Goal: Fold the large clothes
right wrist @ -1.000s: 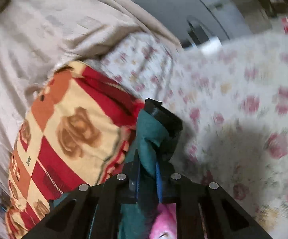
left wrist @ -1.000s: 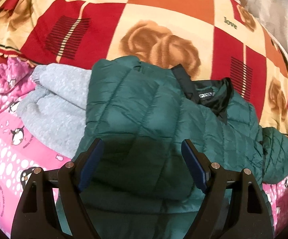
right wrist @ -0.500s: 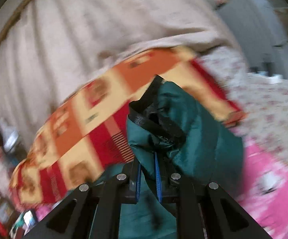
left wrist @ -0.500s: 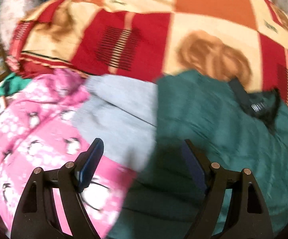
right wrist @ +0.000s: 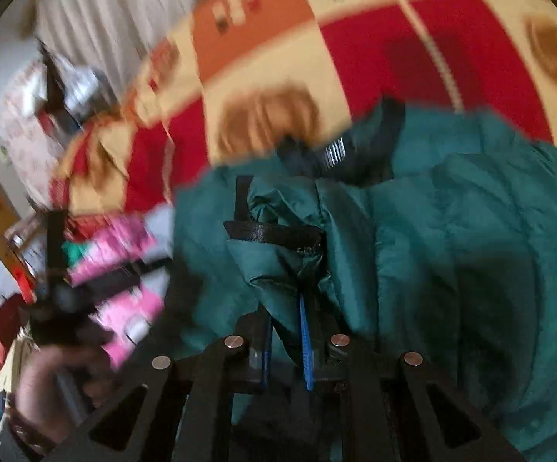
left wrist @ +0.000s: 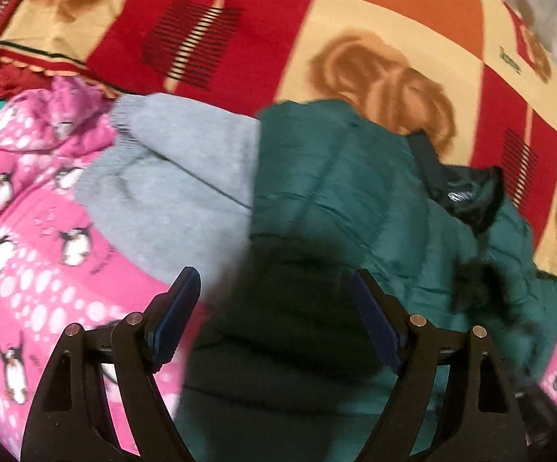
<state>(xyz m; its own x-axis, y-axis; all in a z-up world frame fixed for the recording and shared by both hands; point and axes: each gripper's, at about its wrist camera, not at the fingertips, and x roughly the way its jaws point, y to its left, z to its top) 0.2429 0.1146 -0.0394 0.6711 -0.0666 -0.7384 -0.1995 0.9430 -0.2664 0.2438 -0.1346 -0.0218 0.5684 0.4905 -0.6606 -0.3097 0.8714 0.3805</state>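
At the far left lies a pink penguin-print blanket (left wrist: 28, 238), then a grey sweatshirt (left wrist: 170, 181), then the green puffer jacket (left wrist: 340, 208), all on a bed under a red and cream checked blanket (left wrist: 240, 38). The left gripper (left wrist: 274, 308) hovers with its fingers wide apart and empty, straddling the jacket's left edge where it meets the sweatshirt; the jacket runs away from the fingers toward its black collar (left wrist: 467, 196) at the upper right. The right gripper (right wrist: 284, 346) has its fingers clamped on a bunched fold of the jacket (right wrist: 451, 231), a black-trimmed cuff or hem strip (right wrist: 274, 233) standing just above them. That fold sits over the jacket's body, collar side ahead. I judge the free left gripper is nearer the unfolded left side.
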